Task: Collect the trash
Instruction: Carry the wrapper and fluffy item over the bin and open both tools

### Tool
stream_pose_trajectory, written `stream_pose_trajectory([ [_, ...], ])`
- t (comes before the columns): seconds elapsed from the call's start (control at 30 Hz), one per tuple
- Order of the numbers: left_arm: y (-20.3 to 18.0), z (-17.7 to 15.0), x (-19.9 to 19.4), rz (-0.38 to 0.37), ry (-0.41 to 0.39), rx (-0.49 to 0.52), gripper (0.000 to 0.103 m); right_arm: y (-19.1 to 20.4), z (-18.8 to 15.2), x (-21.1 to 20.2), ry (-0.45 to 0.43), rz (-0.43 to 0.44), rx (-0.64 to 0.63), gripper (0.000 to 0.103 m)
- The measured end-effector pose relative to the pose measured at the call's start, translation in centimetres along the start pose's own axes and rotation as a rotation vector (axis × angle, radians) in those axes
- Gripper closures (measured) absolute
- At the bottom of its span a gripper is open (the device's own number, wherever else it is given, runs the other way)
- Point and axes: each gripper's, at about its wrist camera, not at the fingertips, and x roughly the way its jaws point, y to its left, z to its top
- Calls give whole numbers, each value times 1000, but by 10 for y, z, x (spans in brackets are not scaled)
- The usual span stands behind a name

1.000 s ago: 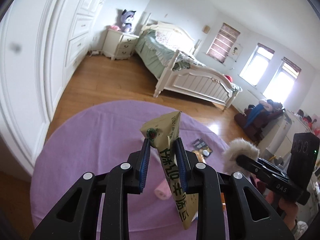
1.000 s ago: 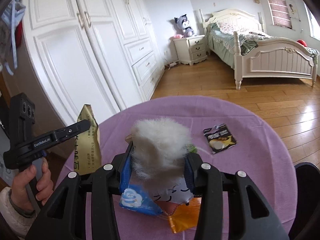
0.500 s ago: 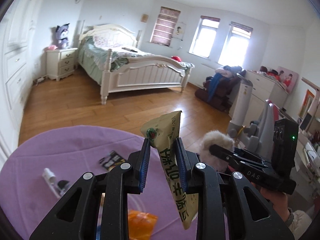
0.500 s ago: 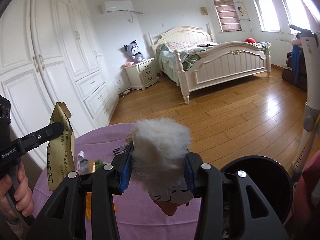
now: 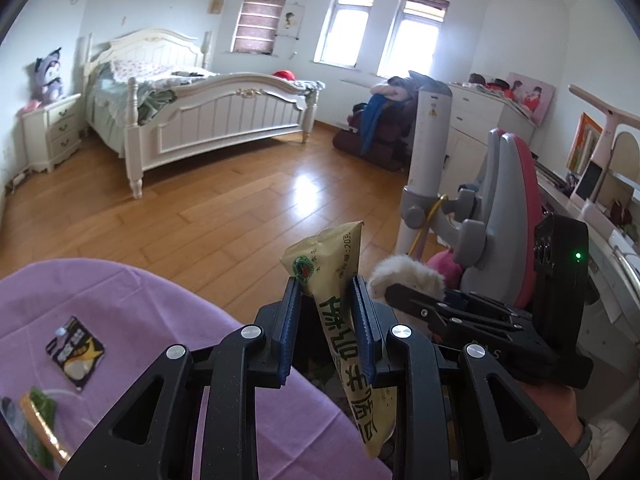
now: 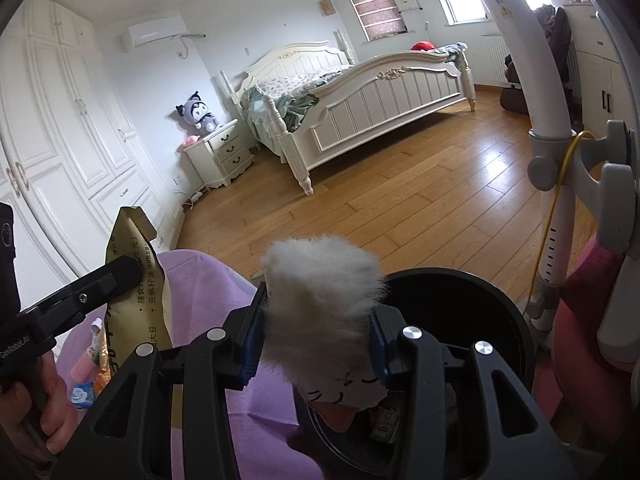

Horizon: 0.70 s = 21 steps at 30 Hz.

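My left gripper is shut on a tan snack packet with green print, held in the air past the edge of the purple table. The packet also shows in the right wrist view. My right gripper is shut on a fluffy white sock with a drawn face, held over the rim of a black round bin. The sock tip shows in the left wrist view.
On the table lie a black snack wrapper, an orange-green wrapper and small wrappers. A grey-pink chair and white lamp pole stand right of the bin. A white bed stands across the wood floor.
Both grippers have swung right, off the table, with packet and sock still held. The bin has come under the right gripper.
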Motion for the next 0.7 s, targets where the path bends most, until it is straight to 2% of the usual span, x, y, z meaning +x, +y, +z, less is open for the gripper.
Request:
stream_pose_trajectory([
  [0.27,-10,-5,48,-9,64,-1,76,-41,-11,14,49,-10,87,60],
  [0.7,-33,-6,92,-26,116,12,76,-74,-21,24,84,-39,158,58],
])
